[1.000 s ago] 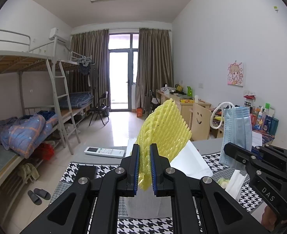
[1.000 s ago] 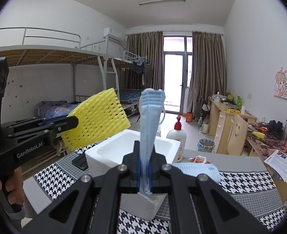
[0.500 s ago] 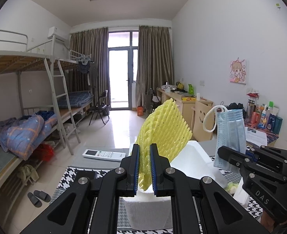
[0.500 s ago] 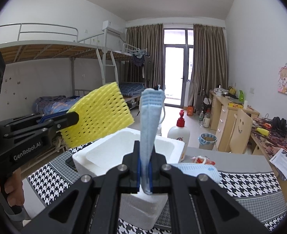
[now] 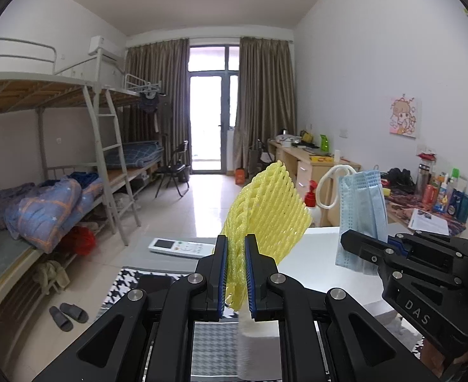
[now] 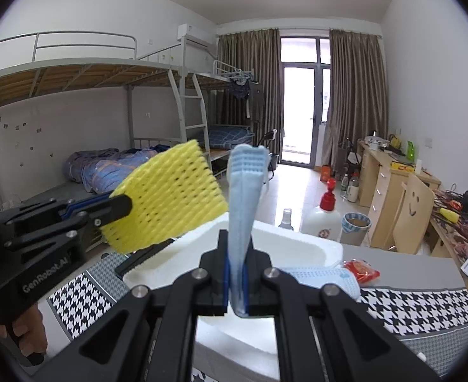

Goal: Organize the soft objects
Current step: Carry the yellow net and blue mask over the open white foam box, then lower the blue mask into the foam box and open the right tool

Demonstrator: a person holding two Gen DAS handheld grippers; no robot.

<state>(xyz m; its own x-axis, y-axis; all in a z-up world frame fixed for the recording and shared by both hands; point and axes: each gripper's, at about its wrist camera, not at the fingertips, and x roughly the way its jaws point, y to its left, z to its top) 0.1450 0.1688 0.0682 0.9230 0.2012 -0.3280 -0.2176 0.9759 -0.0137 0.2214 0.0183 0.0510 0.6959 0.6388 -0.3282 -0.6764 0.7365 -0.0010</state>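
My left gripper (image 5: 235, 273) is shut on a yellow foam net sleeve (image 5: 265, 210), held upright above a white foam box (image 5: 316, 254). My right gripper (image 6: 236, 278) is shut on a light blue face mask (image 6: 245, 191), also upright over the box (image 6: 291, 248). In the right wrist view the left gripper (image 6: 119, 205) with the yellow net (image 6: 167, 197) is at the left, above the box's left edge. In the left wrist view the right gripper (image 5: 358, 245) with the mask (image 5: 361, 210) is at the right.
The box stands on a houndstooth cloth (image 6: 418, 305) on a grey table. A blue-white cloth (image 6: 323, 277) and a red packet (image 6: 361, 270) lie right of the box. A white remote (image 5: 179, 246) lies at the far left. A pump bottle (image 6: 326, 213) stands behind the box.
Both grippers have moved forward and nearer the foam box, still holding the net and the mask. The box looms larger under both.
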